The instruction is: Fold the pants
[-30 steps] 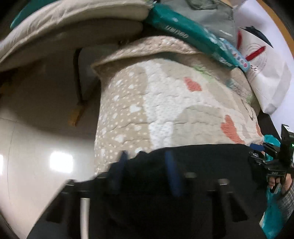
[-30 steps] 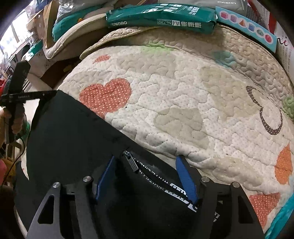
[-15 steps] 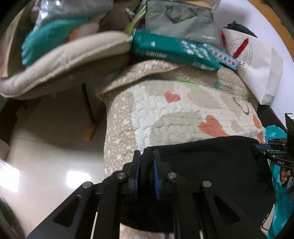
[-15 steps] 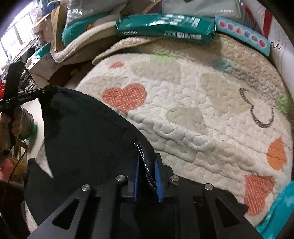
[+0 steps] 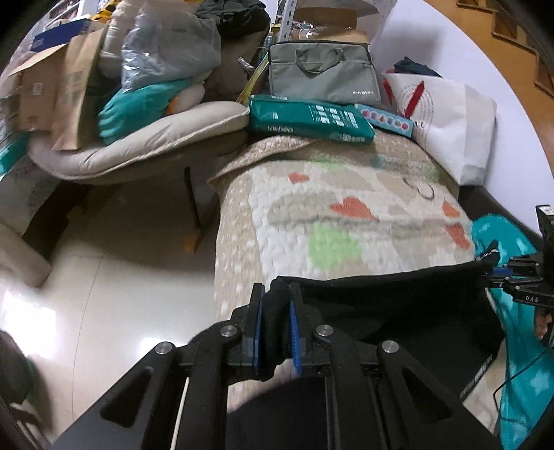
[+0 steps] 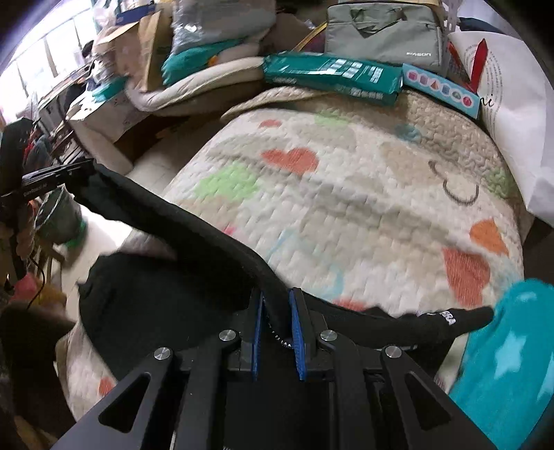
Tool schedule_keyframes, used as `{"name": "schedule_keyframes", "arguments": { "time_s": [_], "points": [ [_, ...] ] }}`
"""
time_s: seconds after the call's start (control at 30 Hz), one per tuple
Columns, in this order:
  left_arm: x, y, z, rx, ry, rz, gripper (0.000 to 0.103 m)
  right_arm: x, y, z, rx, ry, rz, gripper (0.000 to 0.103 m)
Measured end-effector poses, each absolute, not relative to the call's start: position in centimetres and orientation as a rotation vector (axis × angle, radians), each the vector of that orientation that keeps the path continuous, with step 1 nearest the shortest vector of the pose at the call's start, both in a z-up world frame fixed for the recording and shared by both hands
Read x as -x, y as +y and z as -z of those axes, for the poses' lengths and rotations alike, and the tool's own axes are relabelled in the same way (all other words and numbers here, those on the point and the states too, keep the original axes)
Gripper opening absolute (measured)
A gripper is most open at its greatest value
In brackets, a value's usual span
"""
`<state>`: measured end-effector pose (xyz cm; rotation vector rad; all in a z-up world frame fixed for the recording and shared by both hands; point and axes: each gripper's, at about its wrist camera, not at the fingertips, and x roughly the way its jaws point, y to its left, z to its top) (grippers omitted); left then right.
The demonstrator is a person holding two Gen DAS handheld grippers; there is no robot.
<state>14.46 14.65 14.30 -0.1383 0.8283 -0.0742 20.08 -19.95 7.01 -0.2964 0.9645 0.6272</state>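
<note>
In our left wrist view we look forward along the left gripper from low at the quilt's left edge, close to the pants, facing the clutter at the back and some floor. Our right wrist view looks along the right gripper from the quilt's near right part, equally close to the pants. Both views share the quilt, the pants, the green pack and the grey bag; each catches the other gripper at its frame edge.
</note>
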Motion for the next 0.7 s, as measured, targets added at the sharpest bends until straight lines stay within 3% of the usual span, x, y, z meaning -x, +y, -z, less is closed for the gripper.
{"name": "schedule_keyframes", "arguments": {
  "time_s": [0.27,0.53,0.63,0.7],
  "points": [
    [-8.3,12.7,-9.1,0.066,0.929,-0.021,0.014,-13.2,-19.5,-1.4,0.433,1.089,-0.657,0.016],
    [-4.5,10.3,-6.5,-0.289,1.008,-0.132,0.031,-9.7,-18.4,1.7,0.548,1.140,-0.660,0.017],
    [-3.2,10.9,-7.3,-0.357,0.992,-0.172,0.041,-9.4,-18.4,1.8,0.560,1.152,-0.657,0.020],
    [-2.4,11.9,-8.3,-0.362,0.984,-0.204,0.041,-9.3,-18.4,1.7,0.560,1.160,-0.653,0.036]
  ]
}}
